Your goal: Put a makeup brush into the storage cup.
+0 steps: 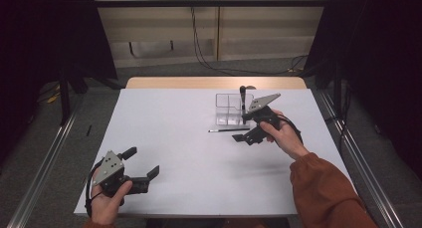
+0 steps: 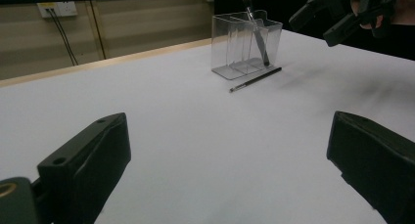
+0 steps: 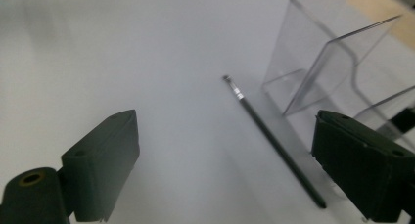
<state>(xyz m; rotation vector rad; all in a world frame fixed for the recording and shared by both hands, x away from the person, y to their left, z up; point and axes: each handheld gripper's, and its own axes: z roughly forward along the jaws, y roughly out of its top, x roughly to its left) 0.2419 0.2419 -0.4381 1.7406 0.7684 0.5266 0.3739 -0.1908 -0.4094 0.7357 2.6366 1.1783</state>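
High view: right gripper [image 1: 242, 131], jaws apart, empty, hovers w/ thin brush [image 1: 229, 130] just below; left gripper [image 1: 144, 167] apart too, empty.

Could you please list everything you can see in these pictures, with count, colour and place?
Clear organiser: one, transparent, with compartments, far right part of the table.
Makeup brush: one, dark, standing tilted in the organiser.
Thin brush: one, black with a silver band, lying flat on the table just in front of the organiser.
Table: one, white top with a wooden far edge.
Wall socket: one, white, on the far wall.
Left gripper: one, black, open, near left corner.
Right gripper: one, black, open, above the thin brush.
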